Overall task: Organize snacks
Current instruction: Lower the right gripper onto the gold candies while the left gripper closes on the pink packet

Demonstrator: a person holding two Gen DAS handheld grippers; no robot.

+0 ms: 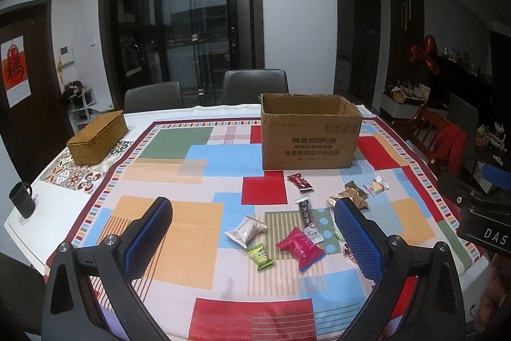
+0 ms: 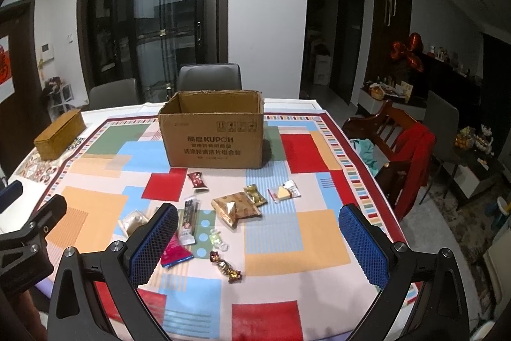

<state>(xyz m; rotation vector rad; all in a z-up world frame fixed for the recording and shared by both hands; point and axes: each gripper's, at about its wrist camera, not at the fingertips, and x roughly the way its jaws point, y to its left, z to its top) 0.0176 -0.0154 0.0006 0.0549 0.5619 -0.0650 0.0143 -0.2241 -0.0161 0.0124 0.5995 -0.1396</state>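
Dark glass doors stand behind the table, and its bright cloth (image 1: 198, 222) has colored squares all over. From my left I see a woven basket (image 1: 97, 138), then my left gripper (image 1: 252, 226) wide open and holding nothing above a silver pack (image 1: 246, 230), a green pack (image 1: 260, 256) and a pink pack (image 1: 300, 248). Behind them sits the open cardboard box (image 2: 212, 135), and my right gripper (image 2: 258, 232) is wide open and empty too, above a gold pack (image 2: 236, 208) and a dark twisted candy (image 2: 225, 266).

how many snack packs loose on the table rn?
10, all in front of the cardboard box: dark red, black stick, silver, green, pink, big gold, small gold, clear-wrapped yellow, clear candy, brown twist. Box interior is hidden.
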